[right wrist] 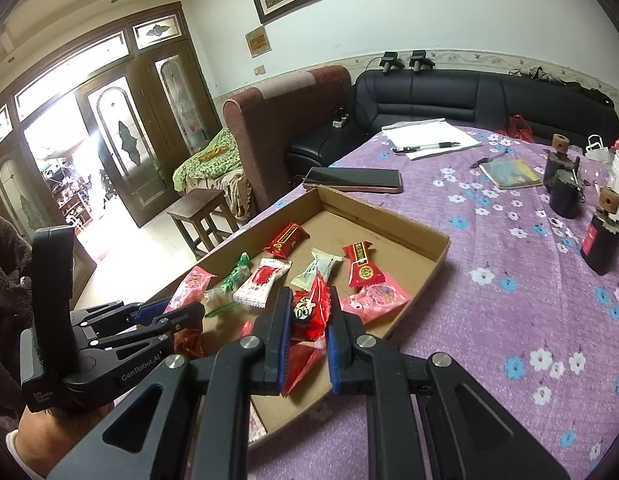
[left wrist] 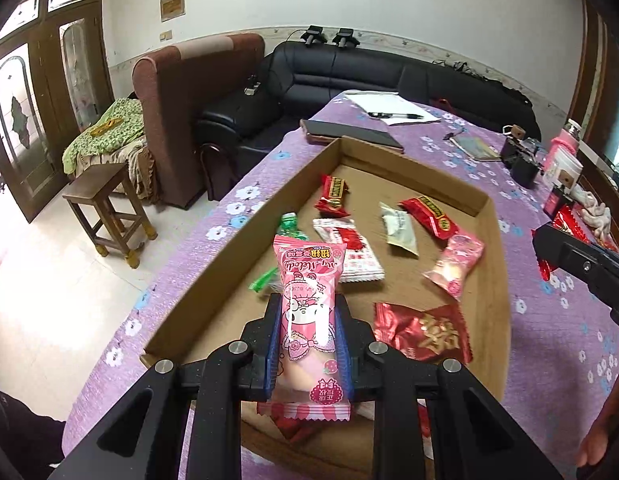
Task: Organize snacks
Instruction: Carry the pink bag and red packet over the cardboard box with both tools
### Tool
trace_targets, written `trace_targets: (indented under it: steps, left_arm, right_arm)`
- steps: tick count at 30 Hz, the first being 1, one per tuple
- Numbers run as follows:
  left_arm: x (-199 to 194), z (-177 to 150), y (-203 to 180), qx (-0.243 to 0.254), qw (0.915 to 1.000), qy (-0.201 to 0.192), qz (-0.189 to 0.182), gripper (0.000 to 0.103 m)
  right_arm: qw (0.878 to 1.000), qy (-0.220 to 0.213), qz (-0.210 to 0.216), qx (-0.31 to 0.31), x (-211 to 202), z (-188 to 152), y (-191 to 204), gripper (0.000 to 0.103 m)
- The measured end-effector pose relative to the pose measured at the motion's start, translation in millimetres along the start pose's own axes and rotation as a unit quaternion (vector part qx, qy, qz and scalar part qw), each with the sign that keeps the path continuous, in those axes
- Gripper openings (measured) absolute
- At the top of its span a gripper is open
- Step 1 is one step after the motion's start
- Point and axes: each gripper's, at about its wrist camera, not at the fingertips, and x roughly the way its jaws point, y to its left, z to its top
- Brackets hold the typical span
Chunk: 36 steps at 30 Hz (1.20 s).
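Left claw [left wrist: 309, 344] was clamped on a pink snack packet [left wrist: 309, 320], right claw [right wrist: 305, 332] on a red wrapper [right wrist: 311, 312], above the cardboard tray [left wrist: 497, 240]; either slick wrapper might slip

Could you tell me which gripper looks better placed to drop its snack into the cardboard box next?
Probably the left gripper: its pink snack pack hangs over the cardboard box, while the right gripper holds its red snack near the box's near edge.
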Motion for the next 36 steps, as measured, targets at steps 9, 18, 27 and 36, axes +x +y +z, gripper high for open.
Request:
trace_targets:
  steps: [9, 18, 27, 36]
  left_arm:
    - [14.0, 8.3, 4.6, 0.005, 0.9998, 0.014, 0.009, 0.025]
    - [24.1, 14.8, 0.3, 0.016, 0.9995, 0.023, 0.013, 0.025]
    - [33.9, 21.7, -6.8, 0.032, 0.9987, 0.041, 0.001, 0.025]
    - [33.5, 23.4, -26.6, 0.051, 0.9965, 0.054, -0.038, 0.025]
  right_arm:
    - [1.0, 0.015, 0.004, 0.001, 25.5, 10.1, -6.6, 0.015]
    - [1.0, 0.02, -0.001, 0.004, 40.5, 21.0, -17.2, 0.015]
    - [0.999, 0.032, -0.005, 0.009, 57.8, 31.8, -30.2, 0.015]
    - [0.998, 0.064, 0.016, -0.025, 84.2, 41.9, -5.9, 0.015]
